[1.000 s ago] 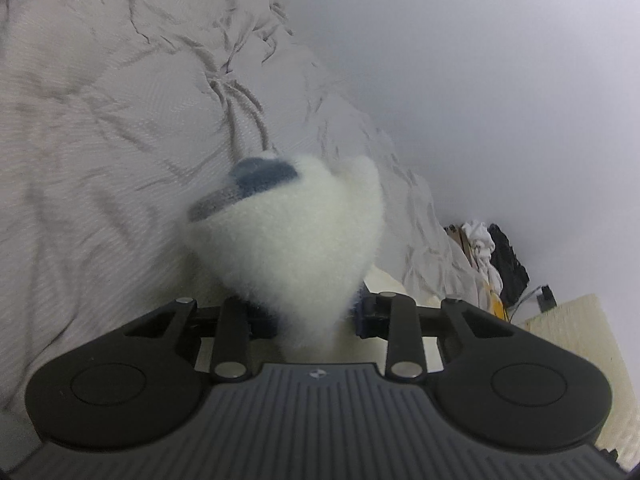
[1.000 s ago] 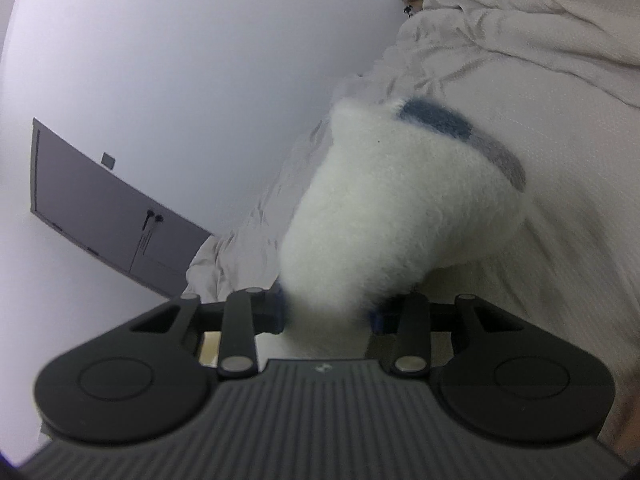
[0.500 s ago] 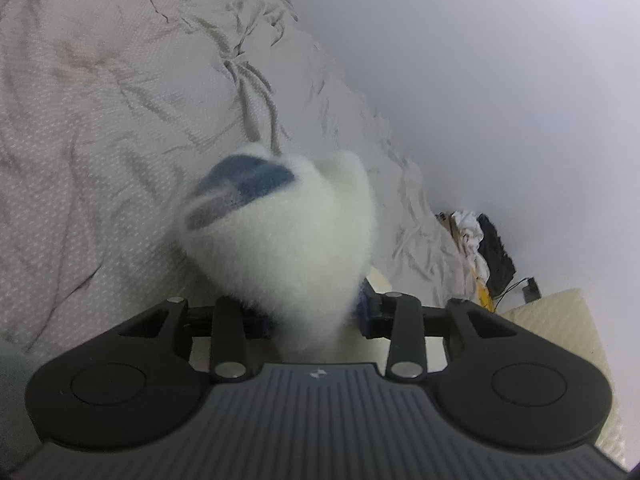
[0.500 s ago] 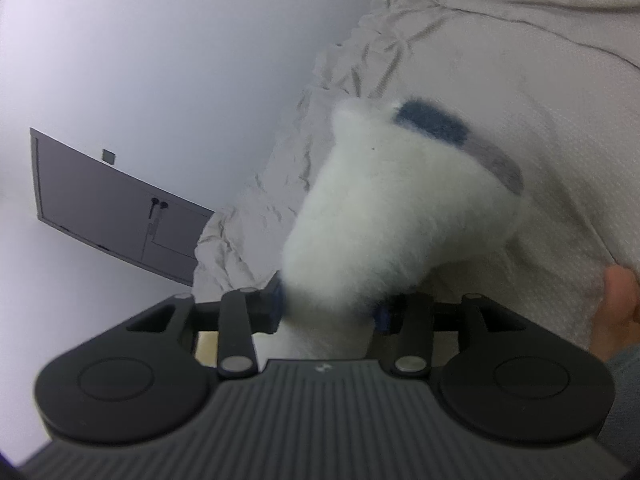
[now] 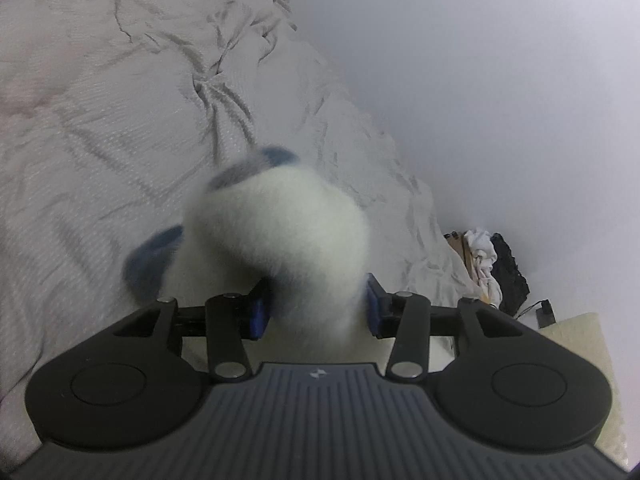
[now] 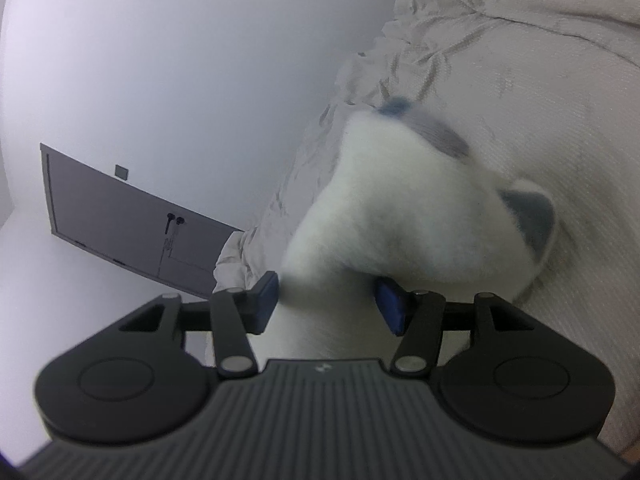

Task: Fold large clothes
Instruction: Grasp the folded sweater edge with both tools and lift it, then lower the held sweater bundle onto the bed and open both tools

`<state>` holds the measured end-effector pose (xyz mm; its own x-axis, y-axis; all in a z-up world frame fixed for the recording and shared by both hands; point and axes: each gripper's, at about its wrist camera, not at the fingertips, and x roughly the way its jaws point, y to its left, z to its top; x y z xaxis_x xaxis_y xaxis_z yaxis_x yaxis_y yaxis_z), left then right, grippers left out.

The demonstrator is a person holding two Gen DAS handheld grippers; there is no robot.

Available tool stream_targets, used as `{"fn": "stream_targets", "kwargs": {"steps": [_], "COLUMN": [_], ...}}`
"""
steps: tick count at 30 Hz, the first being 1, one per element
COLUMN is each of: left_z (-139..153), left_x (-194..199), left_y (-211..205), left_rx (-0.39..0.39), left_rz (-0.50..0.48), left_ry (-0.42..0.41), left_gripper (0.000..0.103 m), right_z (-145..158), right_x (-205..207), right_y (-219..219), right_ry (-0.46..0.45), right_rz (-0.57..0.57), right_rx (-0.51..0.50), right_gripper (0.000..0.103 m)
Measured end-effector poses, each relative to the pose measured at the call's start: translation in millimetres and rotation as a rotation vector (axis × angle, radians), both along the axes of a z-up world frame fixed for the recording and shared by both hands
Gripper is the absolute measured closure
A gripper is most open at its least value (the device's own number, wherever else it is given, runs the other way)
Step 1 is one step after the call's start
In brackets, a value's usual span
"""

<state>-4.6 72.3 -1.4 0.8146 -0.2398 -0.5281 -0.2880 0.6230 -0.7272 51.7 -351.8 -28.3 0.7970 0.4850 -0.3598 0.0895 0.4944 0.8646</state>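
Both of my grippers have the same kind of load in front of them: a fluffy white garment with blue-grey trim, bunched up and blurred.

Left gripper (image 5: 316,312): jaws opening, roughly mid-span. The white fleece garment (image 5: 280,232) sits between the blue pads (image 5: 257,312). There's a visible gap beside the left pad; the fabric brushes the right pad but I don't see it pinched. I read this as released, with the fabric sitting loose in the gap. The bulk of the garment bulges out ahead of the jaws and above them, with a blue trim patch (image 5: 150,264) off to the left of the left pad.

Right gripper (image 6: 328,304): jaws also opening, about half way. The white fleece garment (image 6: 408,216) runs down between the blue pads (image 6: 390,306). The pads stand off the fabric on both sides, so no clamp. A grey-lined flap (image 6: 530,216) sticks out ahead and to the right of the right pad.

Beyond the jaws in both views: wrinkled beige bedding (image 5: 120,120), with a plain wall (image 5: 480,80) past it. A clothes pile (image 5: 492,264) lies far right of the left jaws.
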Motion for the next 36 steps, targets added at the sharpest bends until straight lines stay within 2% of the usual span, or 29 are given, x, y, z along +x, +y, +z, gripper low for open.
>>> {"fn": "stream_targets", "kwargs": {"steps": [8,16,21,23,26,27,29,36], "left_z": [-13.6,-33.7,-49.2,-50.6,-41.0,-37.1,-28.1,-14.8], "left_x": [64.2,120.8,137.1,138.0,133.7,130.0,118.9,74.2], "left_y": [-1.0,-6.7,-5.2,-3.1,-2.7,-2.2,-3.7,-39.8], "left_rx": [0.016,0.101,0.121,0.121,0.169,0.179,0.208,0.392], "left_rz": [-0.013,-0.060,-0.078,-0.094,-0.151,-0.163,-0.188,-0.294], "left_ry": [0.024,-0.005,-0.041,-0.059,-0.086,-0.100,-0.140,-0.217], "left_gripper": [0.043,0.042,0.042,0.042,0.040,0.038,0.027,0.024], "right_z": [-18.6,-44.0,-52.7,-56.6,-58.4,-57.2,-53.6,-25.0], "right_x": [51.9,94.6,108.4,109.4,108.0,106.3,102.0,69.6], "right_y": [0.5,3.4,6.1,6.0,6.1,6.9,8.3,26.3], "right_ry": [0.041,0.071,0.064,0.057,0.043,0.037,0.020,-0.092], "right_rz": [-0.008,-0.004,0.009,0.011,0.020,0.025,0.034,0.072], "right_rx": [-0.046,-0.101,-0.132,-0.130,-0.145,-0.155,-0.174,-0.362], "right_gripper": [0.046,0.050,0.050,0.050,0.050,0.050,0.050,0.046]}}
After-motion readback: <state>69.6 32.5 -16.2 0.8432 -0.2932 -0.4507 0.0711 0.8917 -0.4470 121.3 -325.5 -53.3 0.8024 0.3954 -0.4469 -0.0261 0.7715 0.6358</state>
